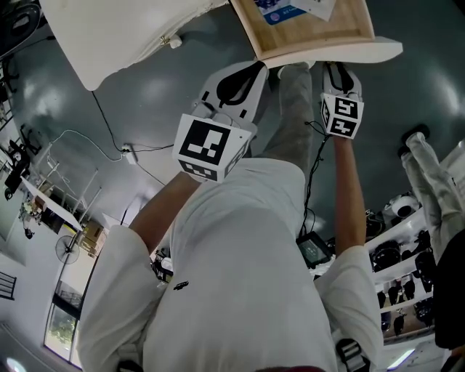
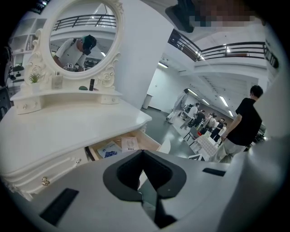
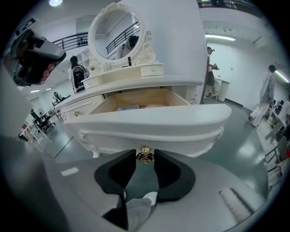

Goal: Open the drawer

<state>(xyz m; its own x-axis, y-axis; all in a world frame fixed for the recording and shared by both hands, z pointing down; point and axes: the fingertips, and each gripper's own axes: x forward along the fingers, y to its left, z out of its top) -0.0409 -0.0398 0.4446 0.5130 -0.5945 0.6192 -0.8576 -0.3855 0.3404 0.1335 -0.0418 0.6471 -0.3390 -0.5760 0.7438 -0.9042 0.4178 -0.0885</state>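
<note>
The drawer [image 3: 149,118] is standing pulled out from the white bench [image 2: 68,127], with its gold knob [image 3: 145,155] at the 6 o'clock edge of its front. The right hand-held gripper [image 3: 145,157] is clamping that knob between its jaws. In the head view, the left hand-held gripper [image 2: 142,153] is hovering at the right one's 9 o'clock, its jaws closed on nothing. Inside the drawer, papers [image 2: 118,146] are lying flat.

- No word, brand or number can be read anywhere.
- Blue-printed card [image 1: 280,13] in the open drawer [image 1: 312,45] — print too small to read.
- White leaflet [image 2: 130,144] just right of it — a dark mark with a line beneath, illegible.
- Small dark logo [image 1: 181,285] on the person's white shirt [image 1: 240,290] — illegible.
</note>
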